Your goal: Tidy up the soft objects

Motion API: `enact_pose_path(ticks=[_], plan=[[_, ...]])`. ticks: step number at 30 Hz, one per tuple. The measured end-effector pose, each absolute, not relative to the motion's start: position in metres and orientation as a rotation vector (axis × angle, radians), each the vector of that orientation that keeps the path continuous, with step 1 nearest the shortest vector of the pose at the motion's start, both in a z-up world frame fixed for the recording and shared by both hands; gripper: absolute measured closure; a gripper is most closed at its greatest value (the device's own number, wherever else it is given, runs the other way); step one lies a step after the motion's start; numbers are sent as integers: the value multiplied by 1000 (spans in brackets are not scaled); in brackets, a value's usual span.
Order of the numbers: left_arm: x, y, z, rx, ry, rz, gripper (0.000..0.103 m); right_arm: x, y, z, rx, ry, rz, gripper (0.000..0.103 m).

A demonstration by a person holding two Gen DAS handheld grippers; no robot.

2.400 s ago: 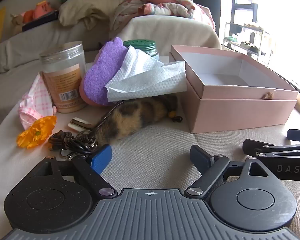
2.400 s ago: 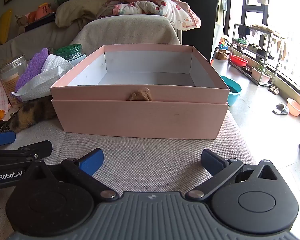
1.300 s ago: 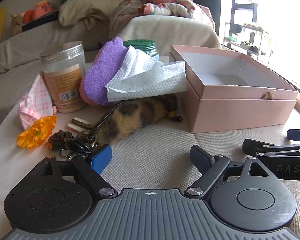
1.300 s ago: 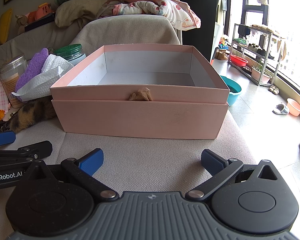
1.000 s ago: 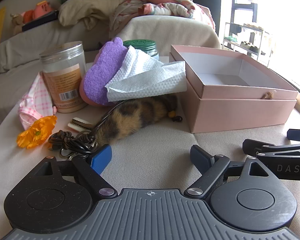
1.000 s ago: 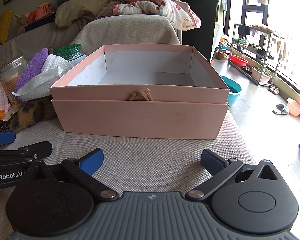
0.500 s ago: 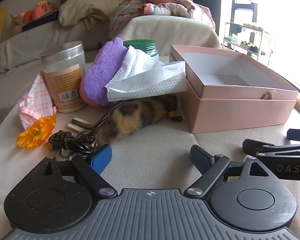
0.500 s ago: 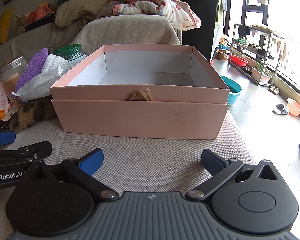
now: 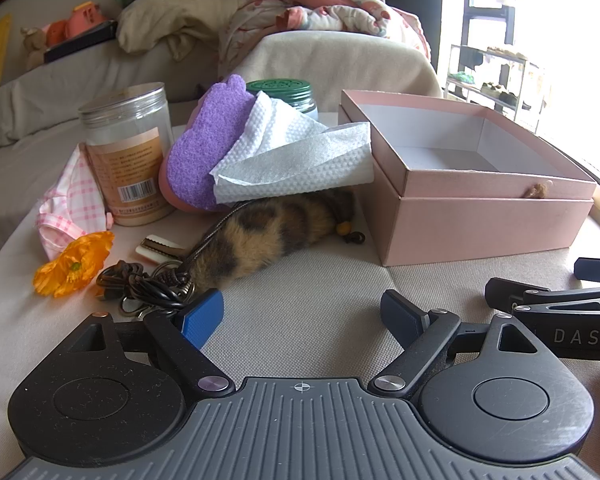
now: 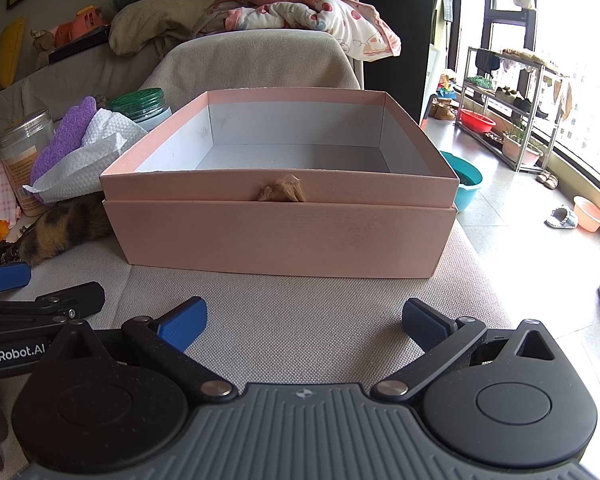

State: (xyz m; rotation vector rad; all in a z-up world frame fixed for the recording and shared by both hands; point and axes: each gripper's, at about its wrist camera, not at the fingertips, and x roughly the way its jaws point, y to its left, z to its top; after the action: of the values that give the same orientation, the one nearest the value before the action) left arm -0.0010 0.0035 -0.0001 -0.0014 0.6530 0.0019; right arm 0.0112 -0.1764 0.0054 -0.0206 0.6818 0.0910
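An open pink box (image 9: pixel 484 216) (image 10: pixel 280 232) stands on the beige table, its white inside bare. Left of it lie a brown furry tail toy (image 9: pixel 268 232) (image 10: pixel 60 232), a white tissue (image 9: pixel 296 160) (image 10: pixel 88 152) draped over a purple sponge (image 9: pixel 212 140) (image 10: pixel 60 140), a pink checked cloth (image 9: pixel 70 204) and an orange fabric flower (image 9: pixel 74 264). My left gripper (image 9: pixel 302 316) is open and empty, low over the table in front of the furry toy. My right gripper (image 10: pixel 304 320) is open and empty, in front of the box.
A clear jar with an orange label (image 9: pixel 130 156), a green-lidded jar (image 9: pixel 284 92) and a tangle of dark cord with keys (image 9: pixel 148 284) sit at the left. A sofa with pillows and blankets (image 9: pixel 220 40) is behind. The table drops off at the right (image 10: pixel 484 272).
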Motion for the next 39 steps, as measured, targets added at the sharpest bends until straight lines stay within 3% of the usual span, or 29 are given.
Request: enact_pose_path(ticks=[27,31,39], plan=[[0,3,0,-10,650,-10,14,12,-177,6,-20,682,94,0],[-7,9,3,-34,650,-77,15,21,-181,14,-28,764,142,0],[-40,72,33,-112,574,-150,18,13,-181,15,-48,780,137,0]])
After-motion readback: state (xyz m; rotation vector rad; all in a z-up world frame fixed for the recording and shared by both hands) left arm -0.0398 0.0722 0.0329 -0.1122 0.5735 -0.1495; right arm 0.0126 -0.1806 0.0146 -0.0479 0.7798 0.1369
